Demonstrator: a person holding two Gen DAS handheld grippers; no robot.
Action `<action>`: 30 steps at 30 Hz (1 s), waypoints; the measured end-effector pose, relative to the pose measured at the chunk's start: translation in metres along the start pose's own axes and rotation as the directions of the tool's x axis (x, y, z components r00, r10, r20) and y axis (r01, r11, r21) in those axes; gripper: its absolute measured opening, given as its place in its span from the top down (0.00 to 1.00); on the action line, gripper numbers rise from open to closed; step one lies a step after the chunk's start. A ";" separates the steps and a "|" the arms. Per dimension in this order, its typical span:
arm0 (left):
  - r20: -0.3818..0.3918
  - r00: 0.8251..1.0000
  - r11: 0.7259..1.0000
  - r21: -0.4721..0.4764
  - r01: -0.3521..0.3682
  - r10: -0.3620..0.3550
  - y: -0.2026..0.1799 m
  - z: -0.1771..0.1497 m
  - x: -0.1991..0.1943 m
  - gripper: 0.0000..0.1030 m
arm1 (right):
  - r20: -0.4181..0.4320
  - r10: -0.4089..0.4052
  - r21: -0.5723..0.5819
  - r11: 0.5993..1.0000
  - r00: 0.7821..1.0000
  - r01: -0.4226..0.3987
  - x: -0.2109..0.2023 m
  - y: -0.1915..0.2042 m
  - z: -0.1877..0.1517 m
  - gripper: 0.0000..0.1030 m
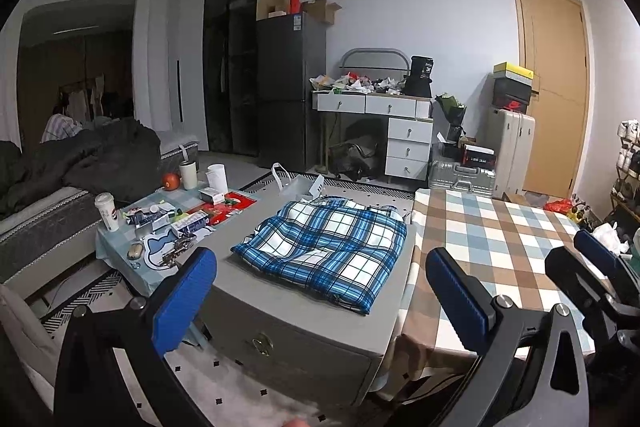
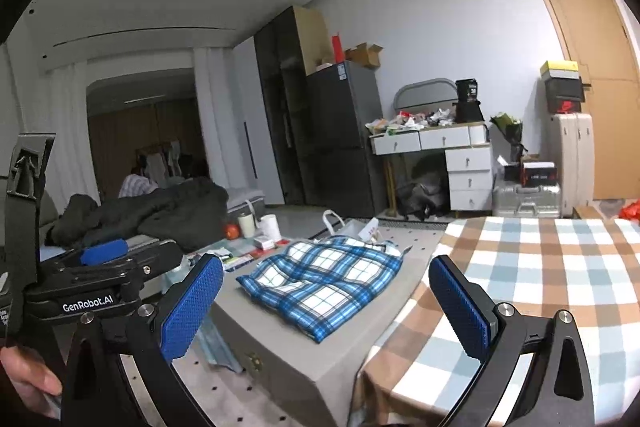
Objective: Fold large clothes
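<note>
Jaws of both the left gripper (image 1: 320, 303) and the right gripper (image 2: 326, 301) stand spread wide, holding nothing, raised well short of the blue-and-white plaid cloth garment (image 1: 326, 247), which lies bunched in a rough fold on the grey bench (image 1: 296, 339). Beside it a brown-and-blue checked tablecloth (image 1: 492, 247) could be pinched by mistake, and one loose layer could slip, undoing the fold

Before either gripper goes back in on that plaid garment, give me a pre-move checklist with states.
1. Left gripper open, empty: ok.
2. Right gripper open, empty: ok.
3. Blue-and-white plaid garment lying wholly on the grey padded bench: ok.
4. Garment already folded into a compact stack: ok, though inner layers cannot tell.
5. Brown-and-blue checked tablecloth apart from the garment: ok.
</note>
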State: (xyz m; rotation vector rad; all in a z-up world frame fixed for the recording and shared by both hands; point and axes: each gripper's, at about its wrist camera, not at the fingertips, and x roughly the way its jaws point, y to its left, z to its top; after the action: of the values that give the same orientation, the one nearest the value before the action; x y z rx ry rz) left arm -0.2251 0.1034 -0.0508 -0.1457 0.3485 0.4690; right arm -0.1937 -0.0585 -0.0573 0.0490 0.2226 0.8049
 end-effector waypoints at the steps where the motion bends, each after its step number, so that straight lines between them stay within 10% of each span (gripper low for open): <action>1: 0.001 1.000 1.000 0.001 -0.001 0.001 -0.001 0.000 0.000 0.01 | 0.001 -0.001 0.001 1.000 1.000 0.001 0.000 0.000 0.000 0.00; 30: 0.023 1.000 1.000 0.027 -0.014 0.013 -0.012 0.000 -0.012 0.01 | 0.030 -0.021 0.032 0.999 0.999 0.020 -0.006 -0.003 0.000 0.00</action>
State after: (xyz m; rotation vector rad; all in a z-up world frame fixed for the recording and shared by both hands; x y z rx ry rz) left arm -0.2295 0.0880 -0.0456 -0.1121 0.3334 0.4787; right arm -0.1955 -0.0644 -0.0566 0.0880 0.2071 0.7801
